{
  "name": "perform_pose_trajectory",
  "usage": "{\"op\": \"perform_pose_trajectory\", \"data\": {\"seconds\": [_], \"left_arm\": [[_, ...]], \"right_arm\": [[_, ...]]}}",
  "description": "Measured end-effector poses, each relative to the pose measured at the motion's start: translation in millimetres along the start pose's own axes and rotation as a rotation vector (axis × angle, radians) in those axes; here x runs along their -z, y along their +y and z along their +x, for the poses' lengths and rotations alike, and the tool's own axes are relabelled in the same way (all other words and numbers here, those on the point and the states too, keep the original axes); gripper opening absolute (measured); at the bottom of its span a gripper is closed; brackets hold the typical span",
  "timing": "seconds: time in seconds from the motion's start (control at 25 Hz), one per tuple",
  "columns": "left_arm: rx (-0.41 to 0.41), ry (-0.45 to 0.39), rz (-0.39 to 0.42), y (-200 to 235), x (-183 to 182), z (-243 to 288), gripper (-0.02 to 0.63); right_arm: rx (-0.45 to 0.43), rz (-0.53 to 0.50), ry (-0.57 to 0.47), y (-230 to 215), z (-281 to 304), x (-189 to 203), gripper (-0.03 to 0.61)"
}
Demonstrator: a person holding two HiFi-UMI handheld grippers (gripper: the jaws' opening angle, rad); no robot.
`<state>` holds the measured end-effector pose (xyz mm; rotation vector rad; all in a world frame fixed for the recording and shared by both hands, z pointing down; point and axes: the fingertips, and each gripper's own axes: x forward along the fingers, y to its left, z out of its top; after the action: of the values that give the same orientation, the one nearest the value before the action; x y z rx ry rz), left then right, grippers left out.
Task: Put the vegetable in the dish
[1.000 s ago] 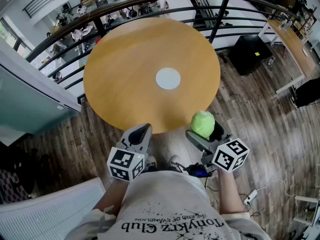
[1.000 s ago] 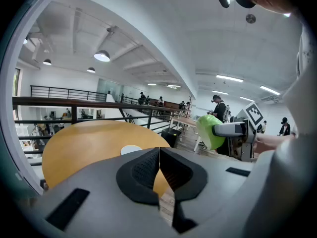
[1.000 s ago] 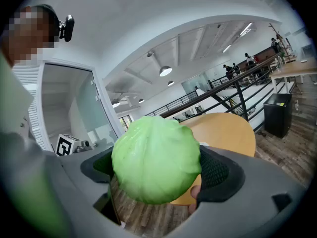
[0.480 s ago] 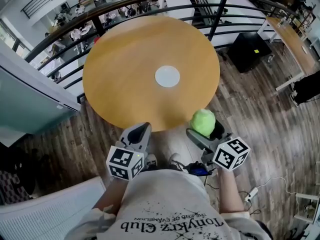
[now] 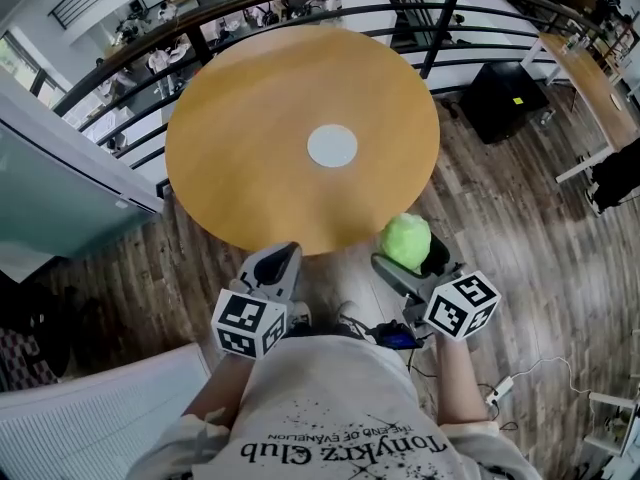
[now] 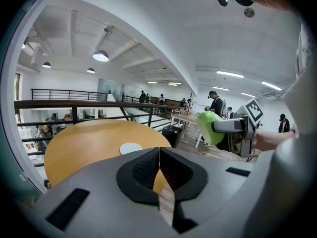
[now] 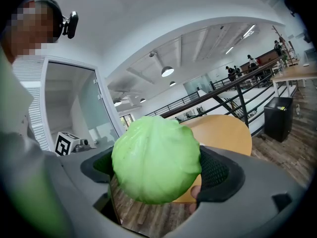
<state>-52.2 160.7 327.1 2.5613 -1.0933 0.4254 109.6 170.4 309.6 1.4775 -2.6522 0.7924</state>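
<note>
Now the right gripper (image 5: 407,260) holds the round green cabbage (image 5: 405,238) in its jaws, off the near edge of the wooden surface (image 5: 240,138); the white dish (image 5: 332,145) lies ahead, at centre. The left gripper (image 5: 276,265) has its jaws together.

Cabbage (image 5: 406,240) is lime green, dish (image 5: 332,145) plain white, worktop (image 5: 240,118) honey-orange, floor (image 5: 500,203) dark brown planks. Left hand-held gripper (image 5: 284,263) and right hand-held gripper (image 5: 408,256) are grey with black-and-white square patterns.
</note>
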Motion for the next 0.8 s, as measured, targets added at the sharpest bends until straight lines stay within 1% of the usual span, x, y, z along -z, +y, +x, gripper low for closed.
{"op": "perform_pose_trajectory", "data": {"seconds": [0.16,0.36,0.44,0.64,0.8], "left_arm": [[-0.026,0.004,-0.007,-14.3,1.5,6.8,0.023],[-0.043,0.001,-0.011,-34.9,5.2,12.2,0.023],[-0.049,0.006,-0.009,-40.8,7.9,12.2,0.023],[-0.079,0.009,-0.019,-33.1,9.0,10.1,0.023],[-0.093,0.003,-0.022,-22.6,5.2,16.9,0.023]], "right_arm": [[-0.026,-0.002,0.01,-11.0,-9.2,-3.2,0.486],[-0.046,-0.043,0.04,-23.6,-20.6,-0.7,0.488],[-0.051,-0.039,0.041,-28.9,-22.3,-0.7,0.486],[-0.062,-0.033,0.041,-32.7,-21.0,-3.4,0.486],[-0.049,-0.024,0.047,-42.3,-18.6,-3.4,0.488]]}}
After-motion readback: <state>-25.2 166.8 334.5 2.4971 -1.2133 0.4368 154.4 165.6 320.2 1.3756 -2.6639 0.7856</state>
